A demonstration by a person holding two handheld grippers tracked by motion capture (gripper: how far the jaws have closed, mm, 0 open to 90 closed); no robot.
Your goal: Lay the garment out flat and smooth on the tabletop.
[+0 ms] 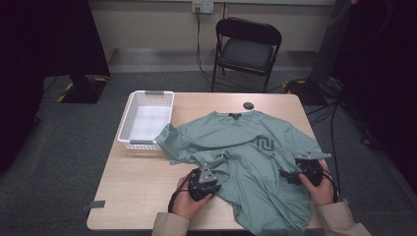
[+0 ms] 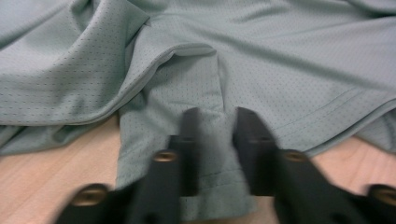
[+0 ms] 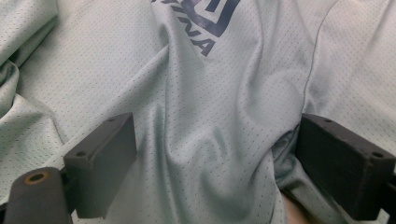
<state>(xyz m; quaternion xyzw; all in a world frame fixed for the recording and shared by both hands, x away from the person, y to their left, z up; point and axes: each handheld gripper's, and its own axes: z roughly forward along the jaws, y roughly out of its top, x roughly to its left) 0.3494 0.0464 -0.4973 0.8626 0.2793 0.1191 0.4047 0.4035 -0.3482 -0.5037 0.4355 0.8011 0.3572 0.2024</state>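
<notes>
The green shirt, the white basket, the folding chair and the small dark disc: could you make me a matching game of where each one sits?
Things:
1. shirt
2. basket
3. chair
4. disc

Places:
A. on the floor beyond the table
B. at the table's far left corner
C. spread over the table's right half
D. on the table near its far edge, just past the collar

Pairs: 1-C, 2-B, 3-A, 4-D
</notes>
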